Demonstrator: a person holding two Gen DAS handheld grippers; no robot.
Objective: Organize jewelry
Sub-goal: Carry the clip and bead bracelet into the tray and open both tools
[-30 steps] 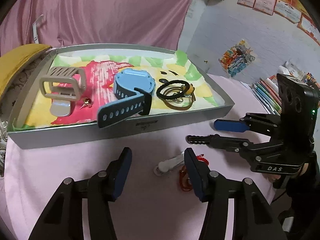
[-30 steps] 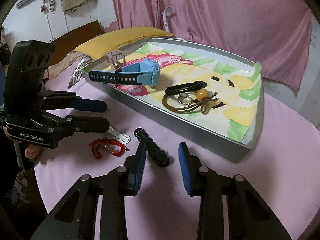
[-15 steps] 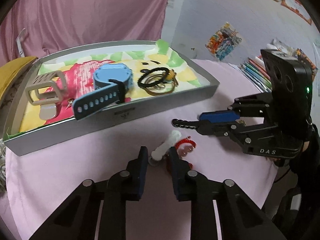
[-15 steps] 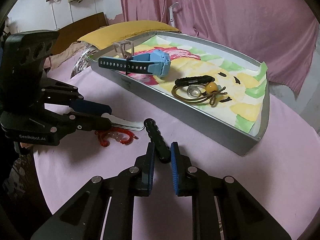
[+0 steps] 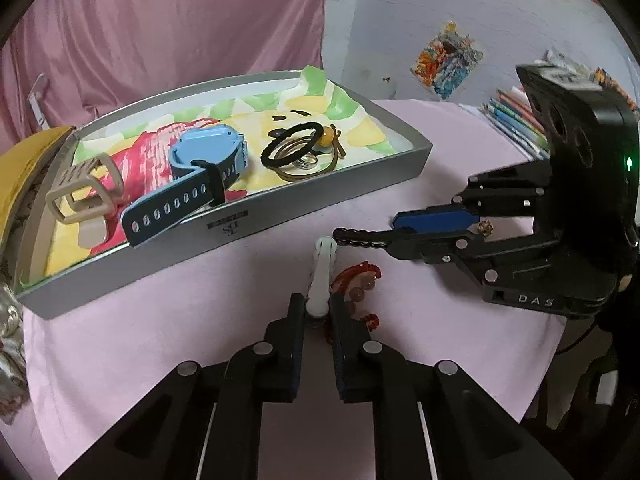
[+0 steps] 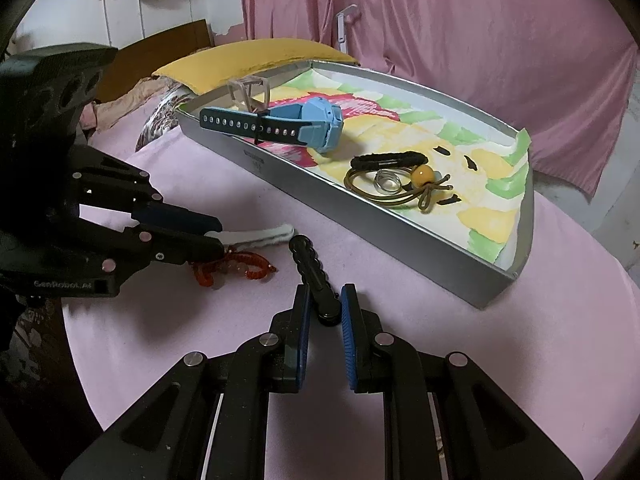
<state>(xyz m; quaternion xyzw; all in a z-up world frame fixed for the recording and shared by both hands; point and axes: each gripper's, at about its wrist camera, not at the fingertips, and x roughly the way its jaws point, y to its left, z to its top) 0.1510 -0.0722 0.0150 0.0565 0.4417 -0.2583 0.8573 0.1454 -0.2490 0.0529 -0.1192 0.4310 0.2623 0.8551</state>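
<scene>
Both grippers have closed since a second ago: the left gripper now pinches the near end of the white hair clip at lower centre of its view, and the right gripper clamps the end of the black hair clip at the centre of its own view. Each clip appears to lie low over the pink tablecloth, just in front of the silver tray. Between them, the red beaded bracelet lies loose on the cloth, untouched. Already in the tray sit the blue watch, a beige strap at the left end, a black hair tie and a brown tie with a bead. Judging from this, roughly half the sorting is done; both clips and the bracelet remain to go in.
</scene>
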